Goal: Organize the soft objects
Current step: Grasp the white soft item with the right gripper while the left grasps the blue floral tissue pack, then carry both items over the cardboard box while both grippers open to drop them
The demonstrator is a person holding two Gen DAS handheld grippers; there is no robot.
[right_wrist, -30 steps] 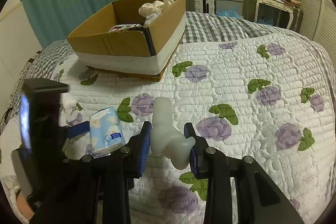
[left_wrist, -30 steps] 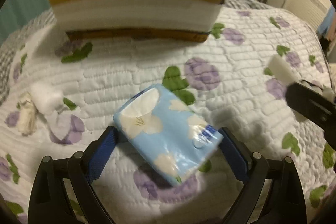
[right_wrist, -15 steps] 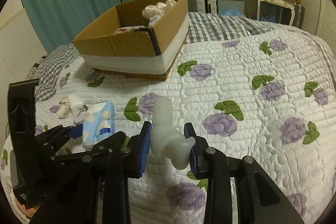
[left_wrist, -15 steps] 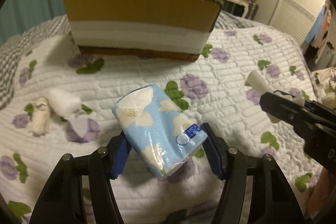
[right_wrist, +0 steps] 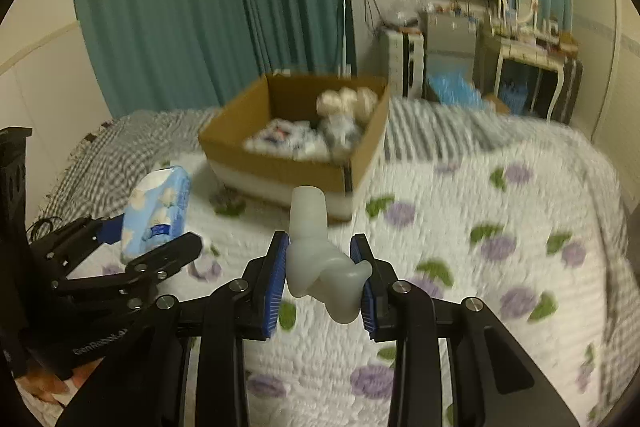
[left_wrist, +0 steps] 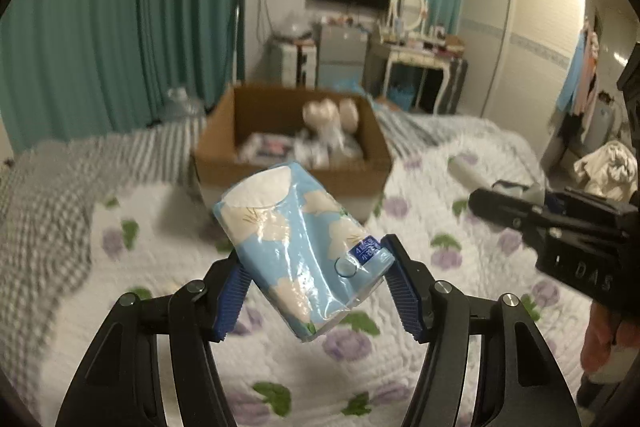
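Left gripper (left_wrist: 316,287) clamps blue tissue pack (left_wrist: 296,247), frame centre; right gripper (right_wrist: 322,267) pinches white rubbery piece (right_wrist: 316,251); box (right_wrist: 296,171) above.

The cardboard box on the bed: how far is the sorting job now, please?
Partly done. The cardboard box already holds several soft items, blurred here. In hand: the left gripper is shut on the blue tissue pack, and the right gripper is shut on a white rubbery piece, both above the quilt. Left: putting both into the box.
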